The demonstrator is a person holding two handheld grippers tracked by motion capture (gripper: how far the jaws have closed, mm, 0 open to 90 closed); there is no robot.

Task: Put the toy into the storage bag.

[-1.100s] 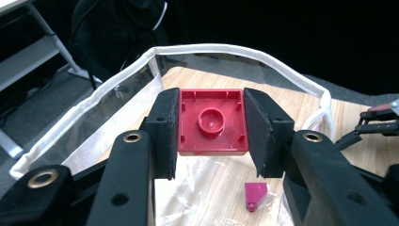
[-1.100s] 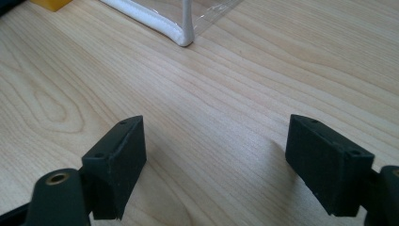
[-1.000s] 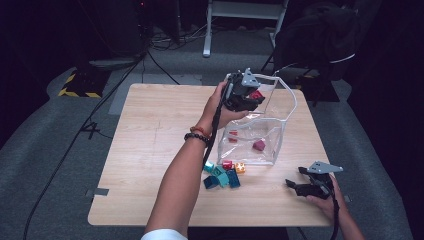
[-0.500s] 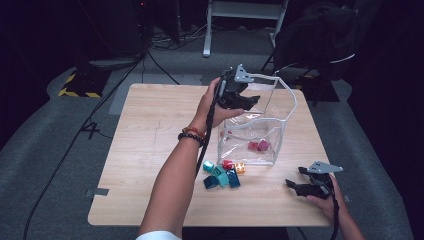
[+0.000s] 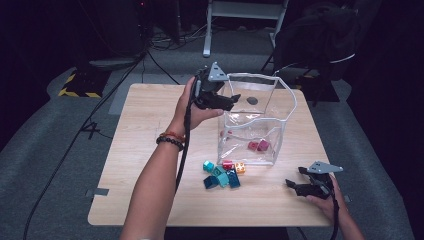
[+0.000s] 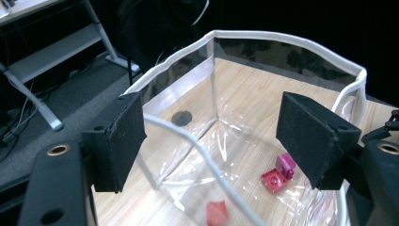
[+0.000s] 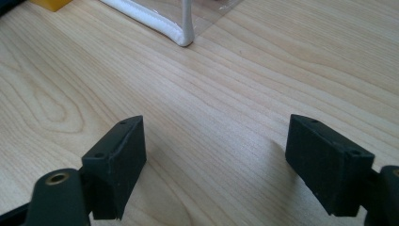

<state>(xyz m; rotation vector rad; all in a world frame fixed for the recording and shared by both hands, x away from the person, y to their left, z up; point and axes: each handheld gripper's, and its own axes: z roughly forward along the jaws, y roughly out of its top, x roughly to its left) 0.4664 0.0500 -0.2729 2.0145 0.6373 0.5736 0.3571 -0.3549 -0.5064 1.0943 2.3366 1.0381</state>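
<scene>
At the near right edge of the counter point(image 5: 150, 150), the right gripper point(image 5: 300, 186) rests low with its fingers point(image 7: 117, 160) spread and empty. Left of it lies a cluster of small blocks point(image 5: 224, 174). Farther off stands the clear box point(image 5: 285, 107) holding red blocks point(image 5: 258, 145); the left gripper point(image 5: 231, 101) hovers at its far-left rim, fingers point(image 6: 117, 141) just opening, gripping nothing.
</scene>
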